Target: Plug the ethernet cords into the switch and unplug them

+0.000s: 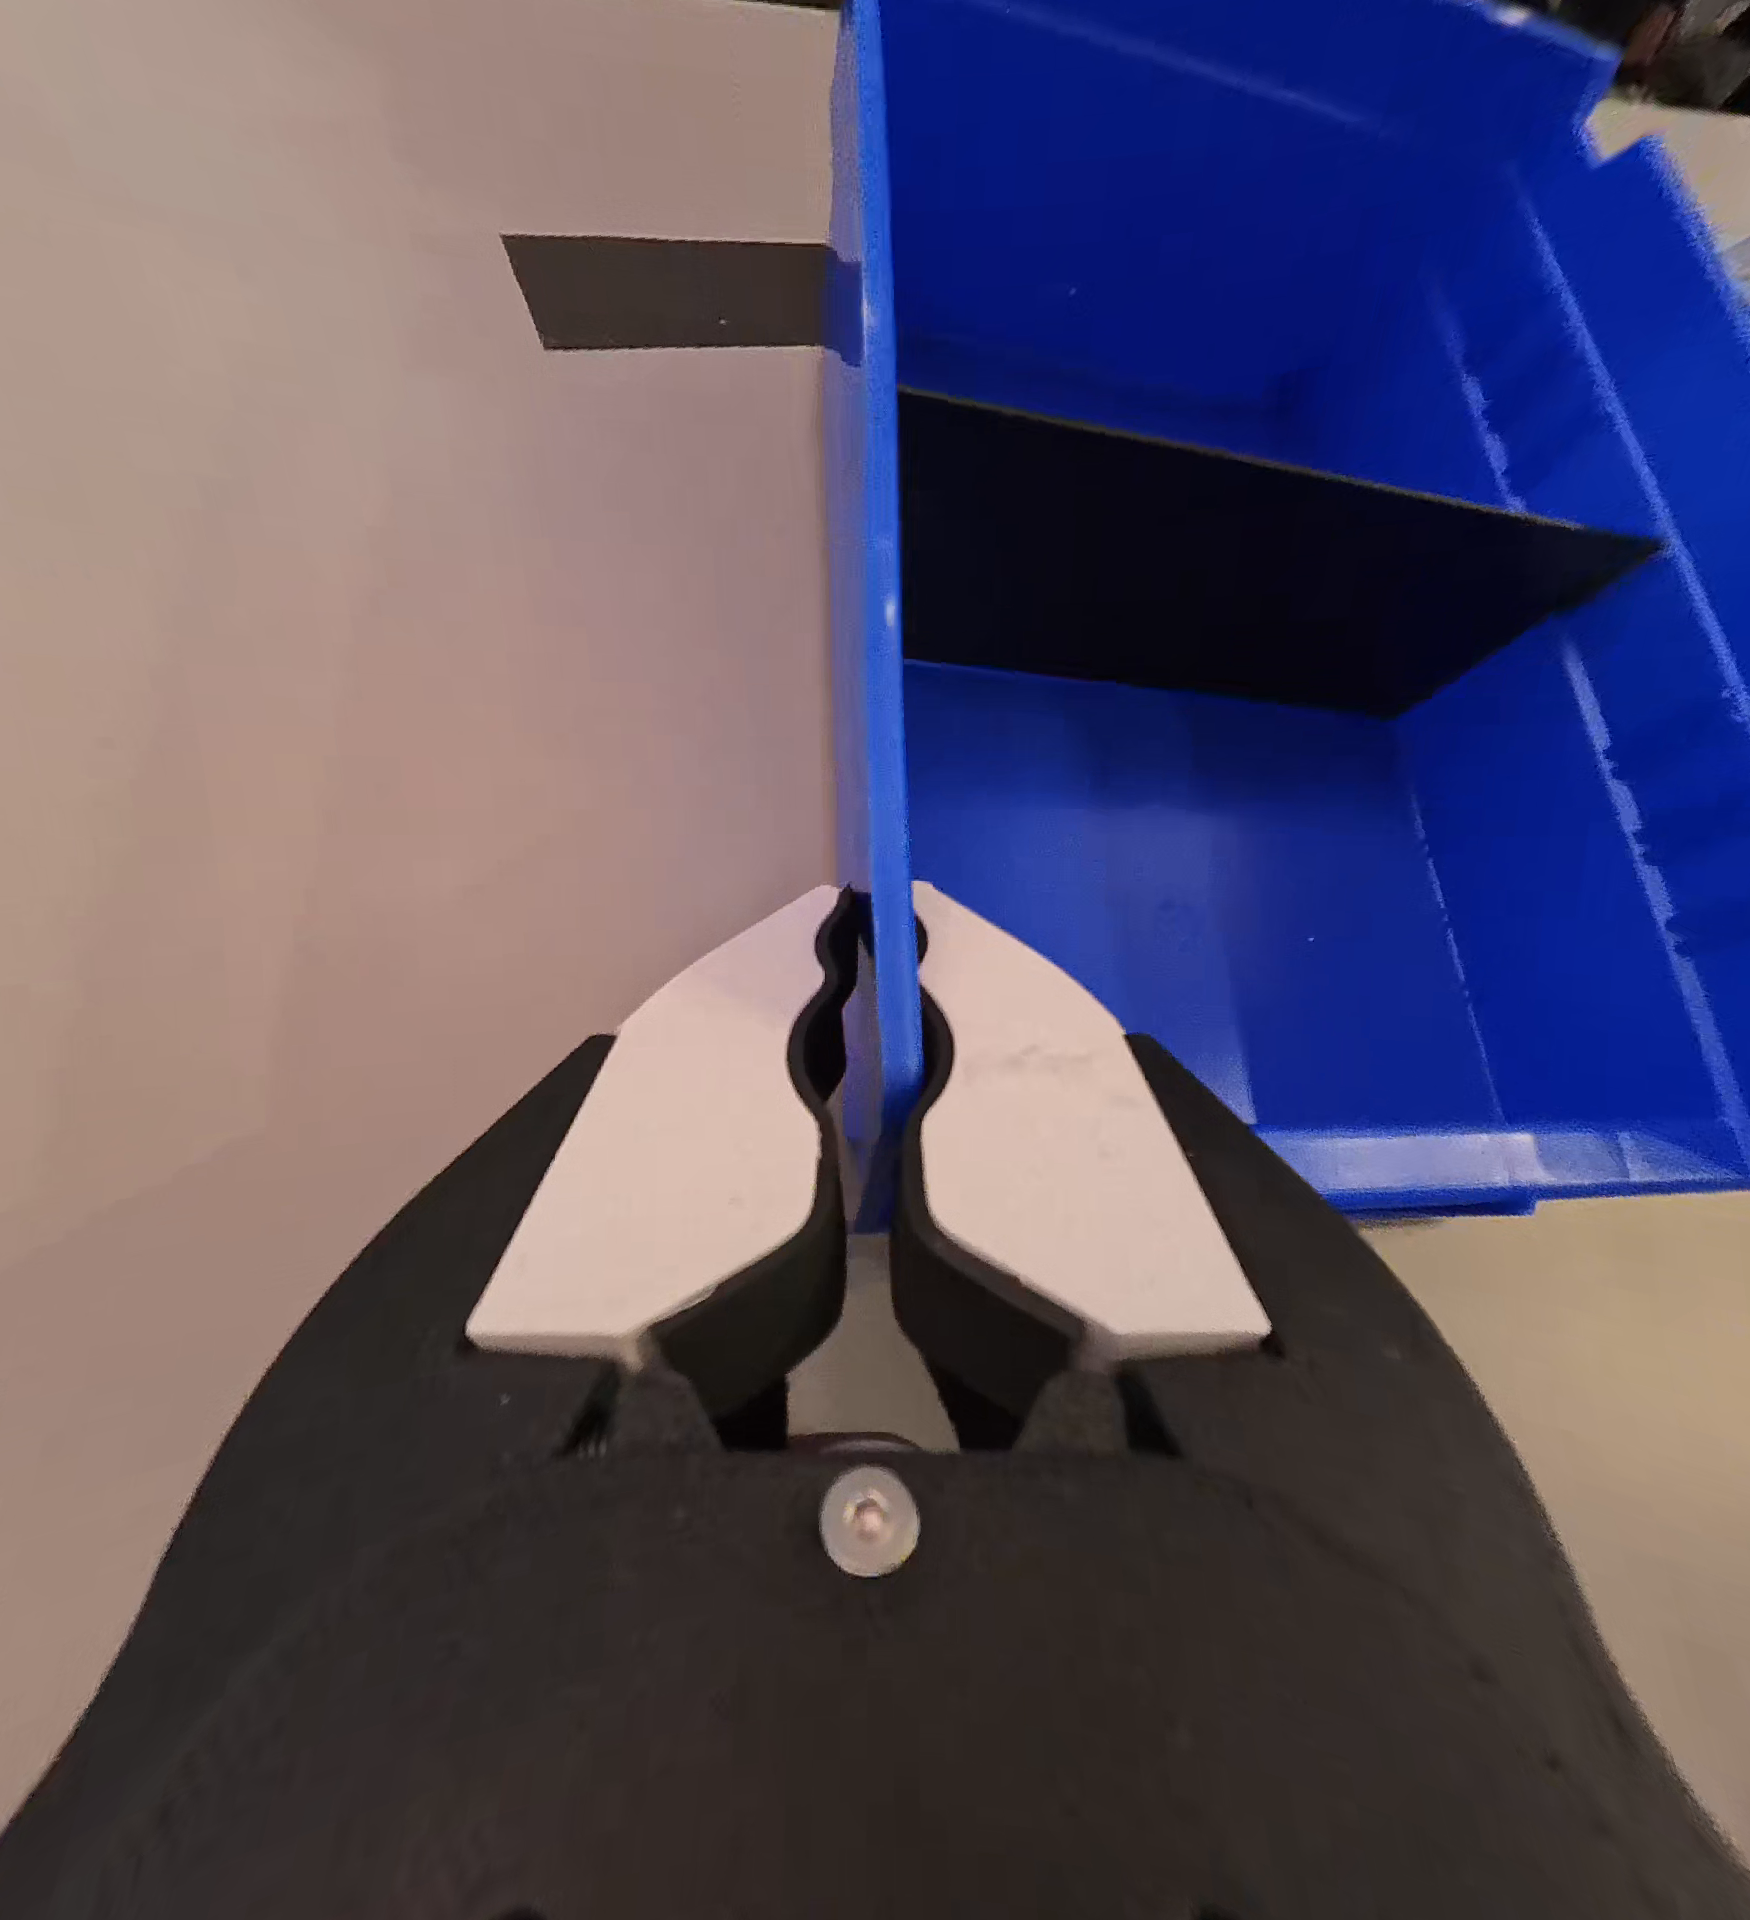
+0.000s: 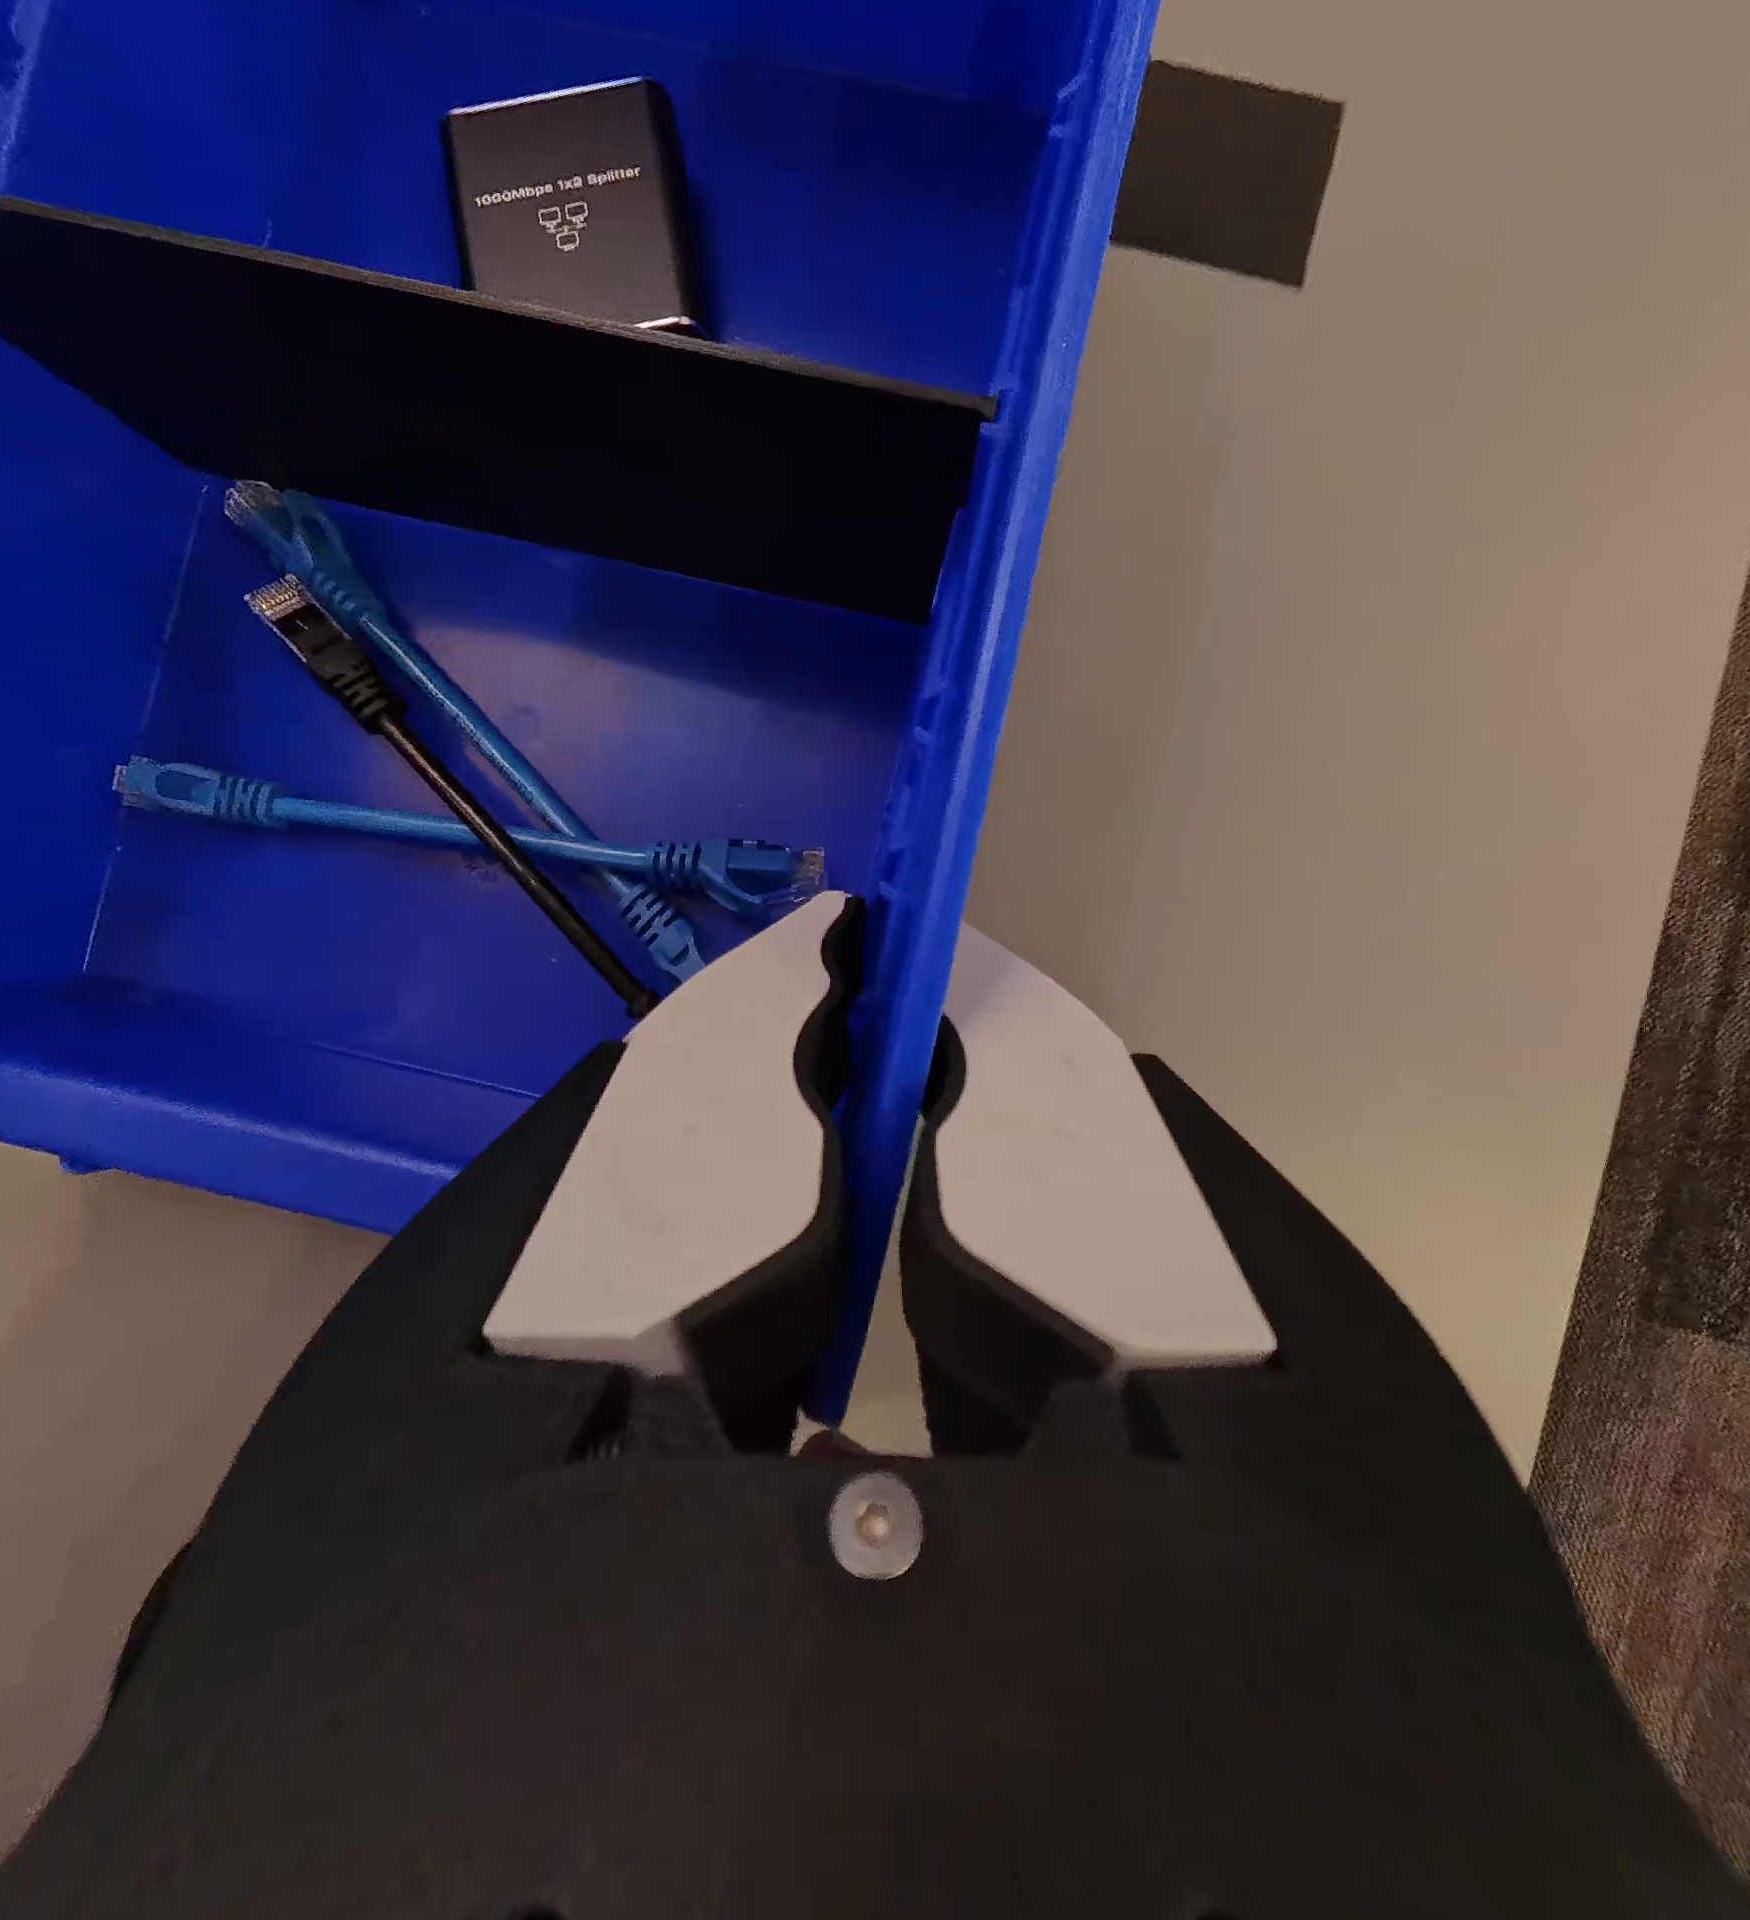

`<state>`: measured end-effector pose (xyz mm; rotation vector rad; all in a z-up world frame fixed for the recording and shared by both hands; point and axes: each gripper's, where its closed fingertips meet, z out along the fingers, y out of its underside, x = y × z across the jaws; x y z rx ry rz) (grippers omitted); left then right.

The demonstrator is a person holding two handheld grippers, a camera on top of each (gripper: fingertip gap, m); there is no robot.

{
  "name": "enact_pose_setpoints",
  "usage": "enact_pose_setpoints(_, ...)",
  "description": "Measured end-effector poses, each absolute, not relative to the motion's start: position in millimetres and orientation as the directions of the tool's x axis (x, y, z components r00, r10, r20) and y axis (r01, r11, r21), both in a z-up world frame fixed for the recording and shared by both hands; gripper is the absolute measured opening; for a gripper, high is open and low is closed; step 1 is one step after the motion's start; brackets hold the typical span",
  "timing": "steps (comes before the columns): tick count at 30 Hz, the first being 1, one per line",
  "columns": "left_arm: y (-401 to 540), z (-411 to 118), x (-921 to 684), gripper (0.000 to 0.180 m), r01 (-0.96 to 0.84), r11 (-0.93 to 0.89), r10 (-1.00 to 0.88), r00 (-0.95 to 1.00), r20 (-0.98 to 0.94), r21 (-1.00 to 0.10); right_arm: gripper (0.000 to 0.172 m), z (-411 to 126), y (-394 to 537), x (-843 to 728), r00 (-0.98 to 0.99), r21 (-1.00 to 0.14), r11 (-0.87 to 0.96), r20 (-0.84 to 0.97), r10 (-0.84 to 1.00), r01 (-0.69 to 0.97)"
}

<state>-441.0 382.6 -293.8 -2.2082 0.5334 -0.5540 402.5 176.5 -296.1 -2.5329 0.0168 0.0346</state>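
Observation:
A blue bin (image 1: 866,520) with a black divider (image 1: 1214,551) stands on a pale table. My left gripper (image 1: 876,914) is shut on the bin's left wall, both pads pressing on it. My right gripper (image 2: 892,914) is shut on the bin's right wall (image 2: 1016,520). In the right wrist view, the near compartment holds two blue ethernet cords (image 2: 455,821) and a black cord (image 2: 414,738), lying crossed. A small black switch box (image 2: 570,208) lies in the far compartment behind the divider (image 2: 435,416). In the left wrist view the part of the near compartment that shows is bare.
Black tape strips lie on the table beside the bin, one on its left (image 1: 663,291) and one on its right (image 2: 1224,187). Grey carpet (image 2: 1702,935) runs past the table's right edge. Some 85 cm of space lies between my two pairs of fingers.

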Motion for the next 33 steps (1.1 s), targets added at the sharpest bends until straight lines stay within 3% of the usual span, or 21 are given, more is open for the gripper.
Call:
enact_pose_setpoints(17,321.6,-240.1,-517.5,0.007,-0.116,-0.485,-0.440,0.889,0.128,-0.867,0.006,-278.6,99.7,280.4,0.956,-0.473,-0.856,-0.089,0.281,0.208)
enact_pose_setpoints(33,270.1,-206.9,-583.0,0.007,0.010,-0.389,-0.339,0.928,0.153,-0.921,0.006,-298.2,104.9,102.1,0.796,-0.529,-0.748,-0.201,0.571,0.402)
